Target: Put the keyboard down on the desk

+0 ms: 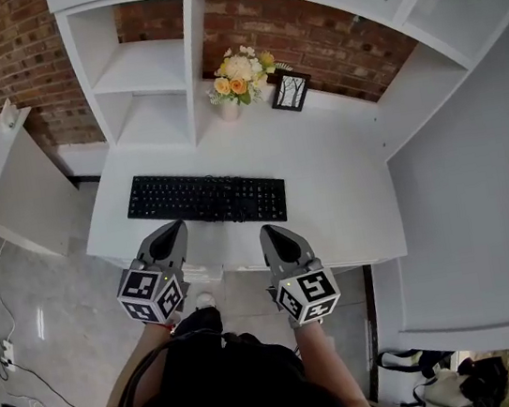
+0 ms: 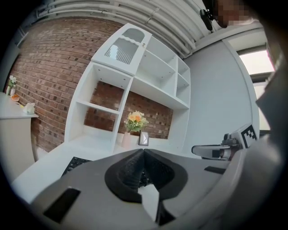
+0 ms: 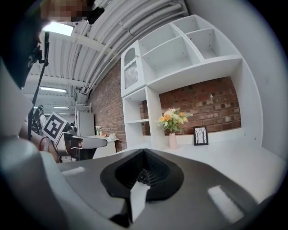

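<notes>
**Keyboard down, both claws empty**

The keyboard [image 1: 206, 198] lies flat on the white bench [image 1: 337, 185], near the front edge, at 6 o'clock from the flowers [image 1: 240, 77]. The left claw [image 1: 176, 226] sits at 7 o'clock of the keyboard and the right claw [image 1: 266, 232] at 5 o'clock. Both are clenched tight with nothing between the jaws, apart from the keyboard. Placing looks done, with nothing left to do.
</notes>
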### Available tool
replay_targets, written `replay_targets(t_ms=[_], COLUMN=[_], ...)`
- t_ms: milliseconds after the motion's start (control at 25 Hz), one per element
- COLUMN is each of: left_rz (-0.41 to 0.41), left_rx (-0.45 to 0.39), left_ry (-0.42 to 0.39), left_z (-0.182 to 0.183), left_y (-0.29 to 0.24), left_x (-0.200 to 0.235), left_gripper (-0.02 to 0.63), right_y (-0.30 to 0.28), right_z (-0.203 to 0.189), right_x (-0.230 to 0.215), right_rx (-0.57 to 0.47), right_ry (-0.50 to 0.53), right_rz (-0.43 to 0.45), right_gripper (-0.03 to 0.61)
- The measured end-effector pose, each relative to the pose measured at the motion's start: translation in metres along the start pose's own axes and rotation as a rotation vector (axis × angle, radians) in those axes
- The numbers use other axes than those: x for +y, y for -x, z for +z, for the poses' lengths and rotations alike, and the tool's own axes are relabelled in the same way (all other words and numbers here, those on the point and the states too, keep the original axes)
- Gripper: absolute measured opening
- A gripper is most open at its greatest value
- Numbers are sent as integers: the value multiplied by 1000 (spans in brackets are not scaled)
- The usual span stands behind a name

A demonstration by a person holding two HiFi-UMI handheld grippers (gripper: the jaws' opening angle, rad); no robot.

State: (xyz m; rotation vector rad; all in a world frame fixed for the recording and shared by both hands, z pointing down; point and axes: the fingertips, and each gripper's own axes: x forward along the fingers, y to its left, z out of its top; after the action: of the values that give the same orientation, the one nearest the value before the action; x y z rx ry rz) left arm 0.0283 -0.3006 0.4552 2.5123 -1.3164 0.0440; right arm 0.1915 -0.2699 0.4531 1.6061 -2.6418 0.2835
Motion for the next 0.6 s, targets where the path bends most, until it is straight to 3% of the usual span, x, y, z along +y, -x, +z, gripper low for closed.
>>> replay_targets(t_ms=[600], left_rz=[36], left_rx=[-49], left_ry=[-9], left_z=[-10], left_y=[53], left_x=[-29], left_gripper=[-9], right_y=[59], right_z=[8], right_x=[11], right_rx=[-65], right_ry=[27], right_rz=[-77], right_gripper=[2])
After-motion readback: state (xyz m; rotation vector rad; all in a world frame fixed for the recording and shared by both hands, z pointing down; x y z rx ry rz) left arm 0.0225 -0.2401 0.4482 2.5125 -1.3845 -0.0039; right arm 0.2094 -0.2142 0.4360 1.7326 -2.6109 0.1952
